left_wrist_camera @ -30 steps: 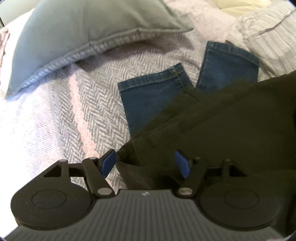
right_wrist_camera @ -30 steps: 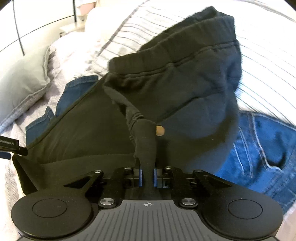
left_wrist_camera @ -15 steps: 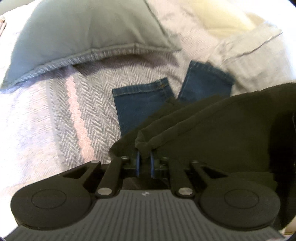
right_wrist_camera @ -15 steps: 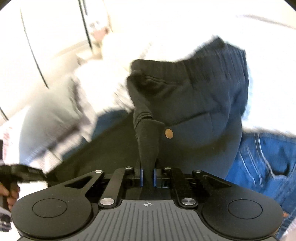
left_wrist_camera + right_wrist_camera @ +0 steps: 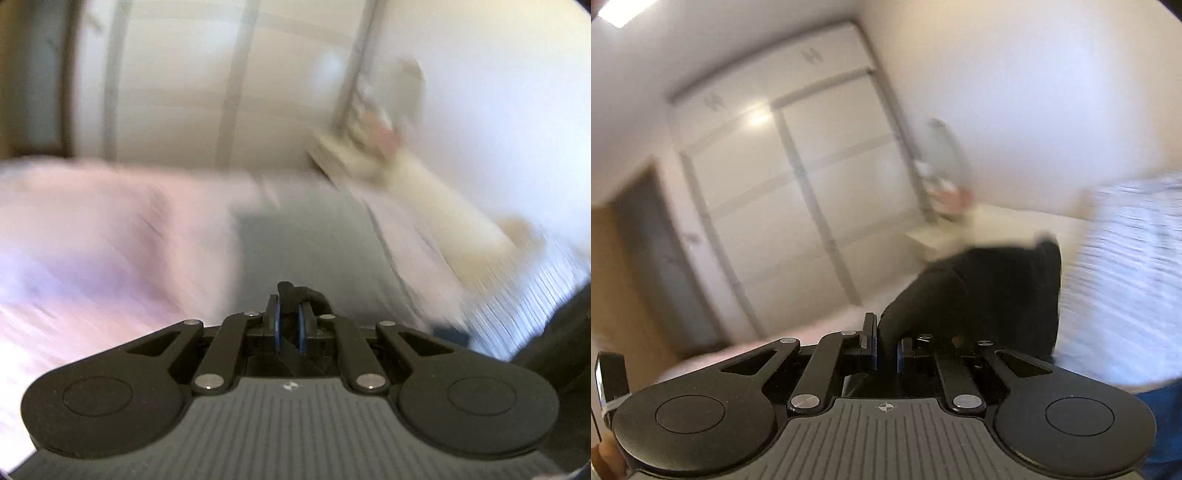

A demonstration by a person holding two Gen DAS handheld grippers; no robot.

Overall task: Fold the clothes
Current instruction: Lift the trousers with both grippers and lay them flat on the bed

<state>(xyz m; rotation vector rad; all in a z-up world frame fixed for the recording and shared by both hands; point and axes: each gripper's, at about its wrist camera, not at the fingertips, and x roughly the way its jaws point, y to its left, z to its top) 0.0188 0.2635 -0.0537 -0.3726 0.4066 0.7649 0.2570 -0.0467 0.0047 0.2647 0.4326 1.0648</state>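
Note:
Both views are blurred by motion. My left gripper [image 5: 289,325] is shut on a fold of the black garment [image 5: 297,292], which pokes up between the blue pads. More of the dark cloth hangs at the right edge of the left wrist view. My right gripper [image 5: 886,349] is shut on another part of the black garment [image 5: 990,291], which drapes away to the right in front of it. Both grippers are raised above the bed and point across the room. A corner of the blue jeans [image 5: 1160,424] shows low at the right.
A pale pink-grey bedcover [image 5: 92,240] and a grey pillow [image 5: 306,243] lie below. A striped pillow [image 5: 1126,277] sits at the right. White wardrobe doors [image 5: 812,184] and a small bedside table [image 5: 343,155] stand behind the bed.
My left gripper closed on the edge of the black garment. Both grippers then rose and tipped up, lifting the garment off the jeans; the views now face the wardrobe.

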